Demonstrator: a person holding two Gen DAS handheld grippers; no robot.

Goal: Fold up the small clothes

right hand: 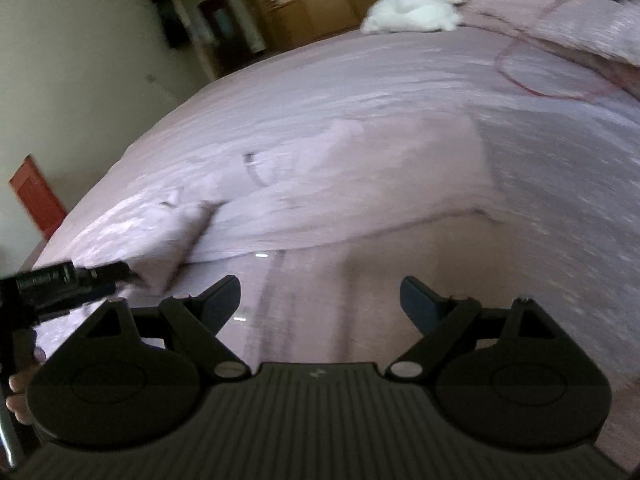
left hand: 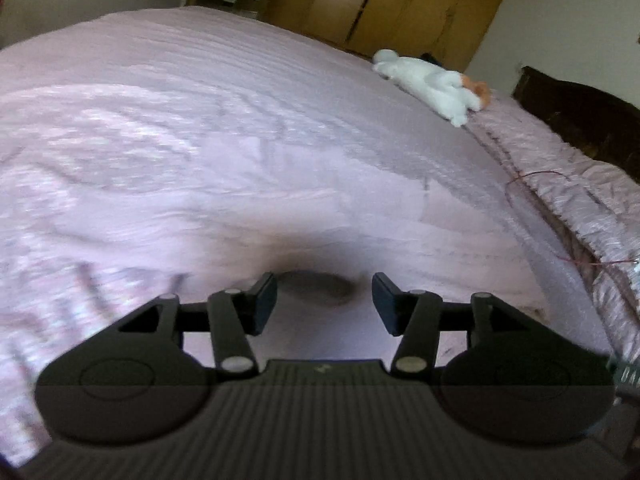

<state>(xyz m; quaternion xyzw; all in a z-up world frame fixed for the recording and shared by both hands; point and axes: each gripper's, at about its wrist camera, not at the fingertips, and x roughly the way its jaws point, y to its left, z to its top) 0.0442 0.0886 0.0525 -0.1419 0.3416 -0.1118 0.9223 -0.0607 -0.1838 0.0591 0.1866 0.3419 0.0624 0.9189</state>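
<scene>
- This is a bedroom in a home: a wide bed fills most of both views, spread with a pale pink textured bedcover.
- A white soft toy with an orange patch lies near the far edge of the bed, a homely touch.
- A dark wooden headboard stands at the bed's right side in the left wrist view, with a ruffled pink pillow beside it.
- Tall yellowish-brown wardrobe doors line the far wall.
- Plain light walls and a shelving unit with blurred household items show in the right wrist view.
</scene>
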